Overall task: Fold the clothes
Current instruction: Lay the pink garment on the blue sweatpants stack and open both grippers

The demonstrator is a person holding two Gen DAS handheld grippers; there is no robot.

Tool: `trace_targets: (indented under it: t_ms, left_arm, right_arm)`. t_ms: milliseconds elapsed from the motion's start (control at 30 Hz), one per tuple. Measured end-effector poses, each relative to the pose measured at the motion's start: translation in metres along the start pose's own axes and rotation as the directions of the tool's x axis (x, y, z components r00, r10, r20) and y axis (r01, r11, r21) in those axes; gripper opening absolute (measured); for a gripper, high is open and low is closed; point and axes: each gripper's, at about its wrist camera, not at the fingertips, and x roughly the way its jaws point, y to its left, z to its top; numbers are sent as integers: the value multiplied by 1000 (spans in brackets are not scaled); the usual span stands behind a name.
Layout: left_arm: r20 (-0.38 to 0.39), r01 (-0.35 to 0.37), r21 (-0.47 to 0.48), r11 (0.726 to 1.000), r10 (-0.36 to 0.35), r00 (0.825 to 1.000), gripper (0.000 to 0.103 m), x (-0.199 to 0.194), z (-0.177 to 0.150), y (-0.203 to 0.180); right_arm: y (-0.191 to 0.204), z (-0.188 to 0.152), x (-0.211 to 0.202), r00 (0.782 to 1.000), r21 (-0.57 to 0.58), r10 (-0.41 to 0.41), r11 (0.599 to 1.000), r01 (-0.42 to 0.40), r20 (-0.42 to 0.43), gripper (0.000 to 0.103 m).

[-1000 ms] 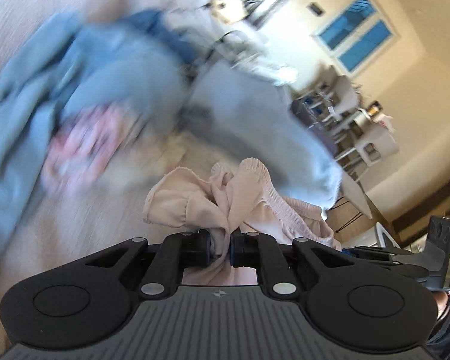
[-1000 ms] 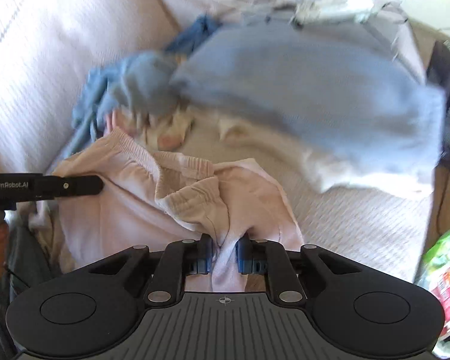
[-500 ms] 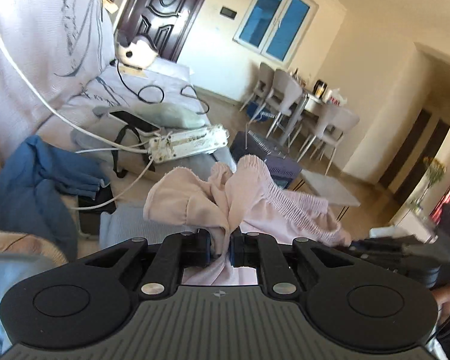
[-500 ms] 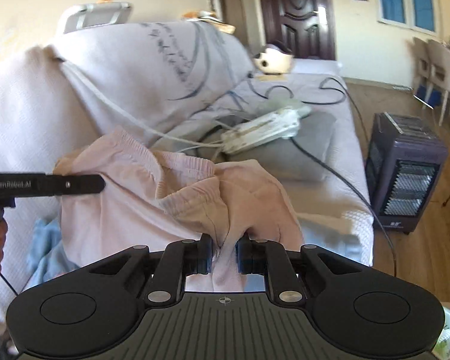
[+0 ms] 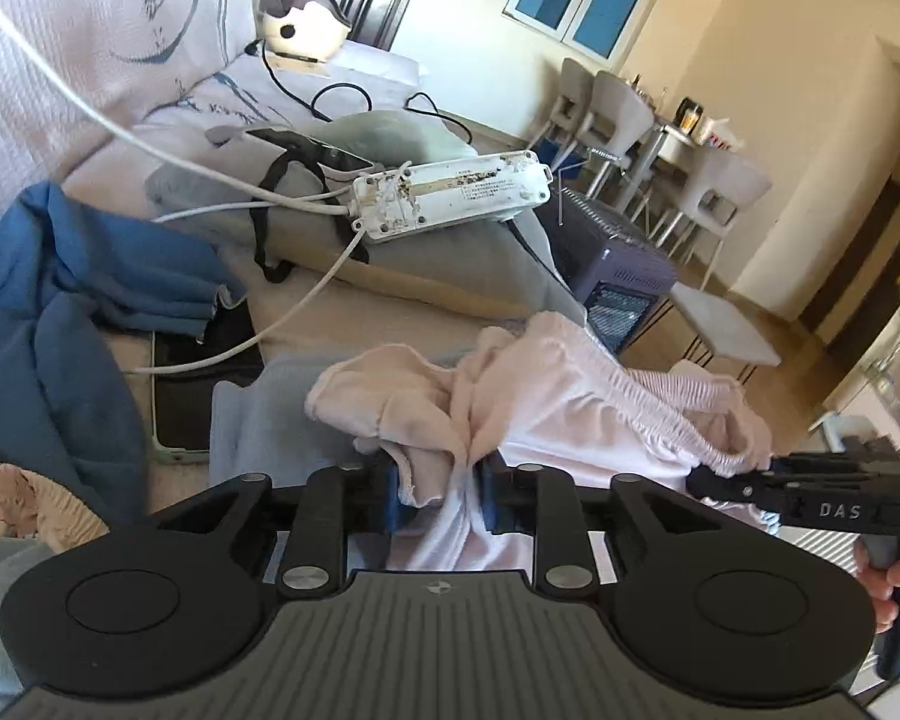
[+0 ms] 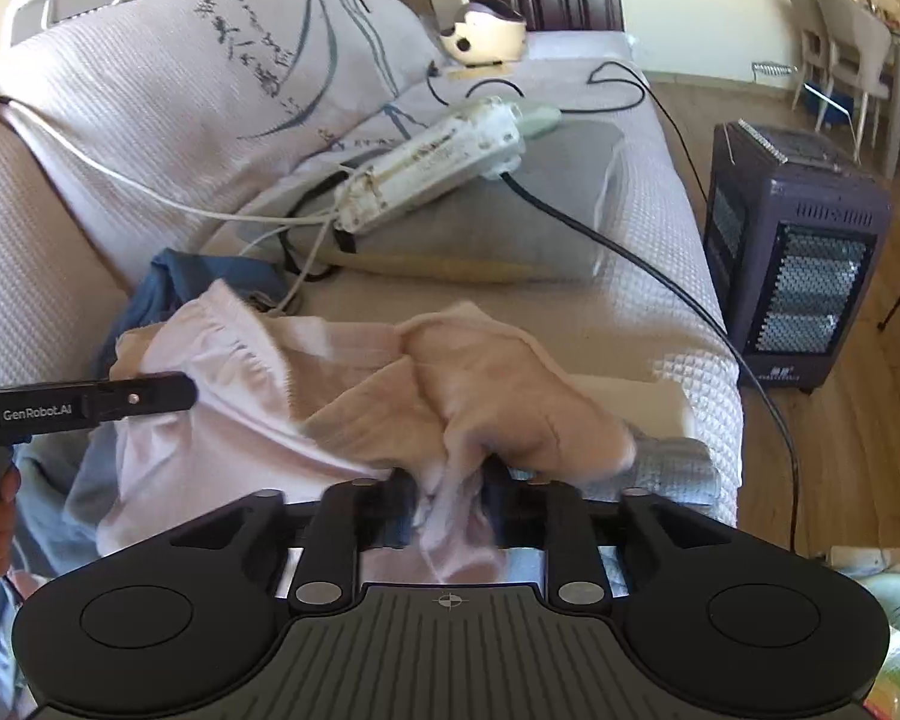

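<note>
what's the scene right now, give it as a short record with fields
garment: pink garment, bunched, spanning both grippers
left gripper: jaws opening, pink cloth between its fingers
right gripper: jaws opening, pink cloth between its fingers
surface: sofa with a white textured cover
nearby clothes: blue garment on the sofa
clutter: white power strip on a grey cushion
floor: dark heater beside the sofa

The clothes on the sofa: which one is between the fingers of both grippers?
The pale pink garment with the gathered elastic waistband. Both grippers have it between their opening fingers, while the dark blue garment lies untouched on the sofa.
</note>
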Motion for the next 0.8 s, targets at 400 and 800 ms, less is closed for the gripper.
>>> trace_targets:
  t_ms: [400, 800]
  left_arm:
    - [159, -194, 43, 980, 185, 970, 37, -72, 26, 8]
    - [60, 37, 258, 965, -54, 997, 25, -65, 7, -74]
  right_arm:
    - [-23, 6, -48, 991, -8, -98, 995, 99, 90, 64]
    - [13, 5, -78, 984, -110, 5, 994, 15, 179, 12]
